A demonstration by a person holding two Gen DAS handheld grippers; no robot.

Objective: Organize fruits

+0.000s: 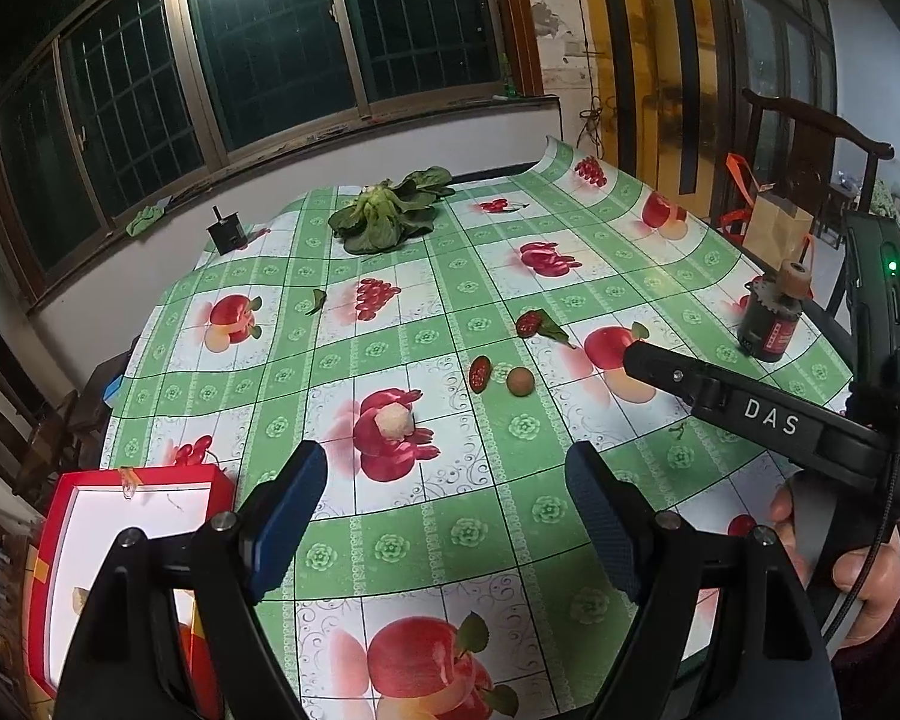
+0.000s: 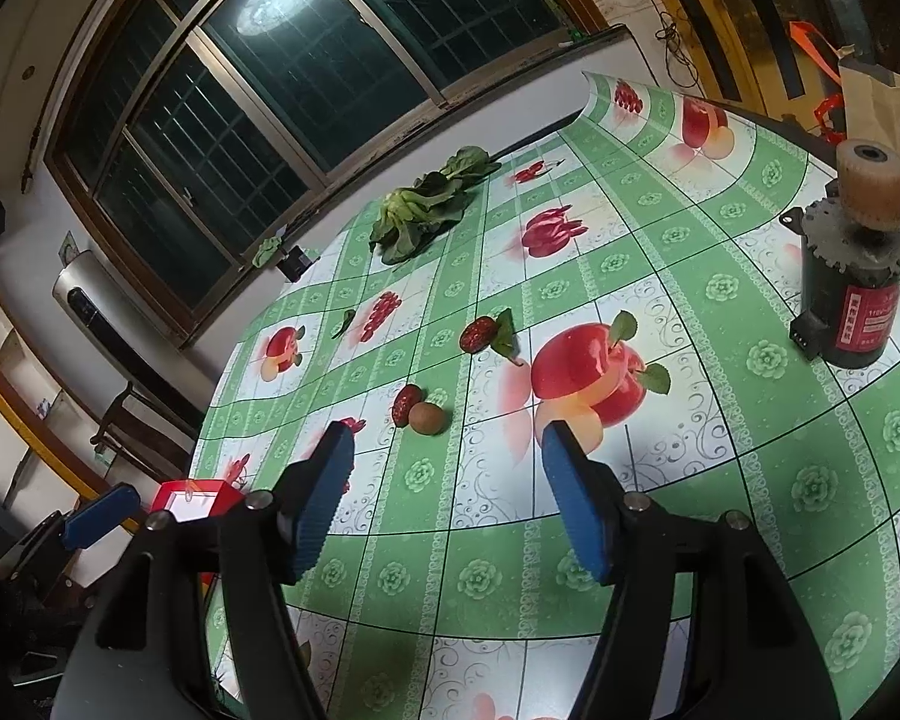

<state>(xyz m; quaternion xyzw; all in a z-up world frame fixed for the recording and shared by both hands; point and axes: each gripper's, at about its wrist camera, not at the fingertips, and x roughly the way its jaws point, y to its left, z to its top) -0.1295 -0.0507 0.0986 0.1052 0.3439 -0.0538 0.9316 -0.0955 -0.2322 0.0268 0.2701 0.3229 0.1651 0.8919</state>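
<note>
Both grippers hover wide and empty over the fruit-print tablecloth [image 1: 450, 540]; the brown round fruit [image 2: 426, 418], touching a red date [image 2: 405, 403], lies just ahead of the right gripper [image 2: 444, 450], nearer than the left gripper [image 1: 447, 474].

Night-time room, table by the window

Dark barred windows [image 1: 222, 78] in wooden frames reflect a ceiling lamp above a white wall [image 1: 390, 144]. A green-checked, fruit-printed tablecloth [image 1: 486, 540] covers the table; a dark wooden chair [image 1: 810, 138] stands near yellow doors [image 1: 648, 48].
</note>
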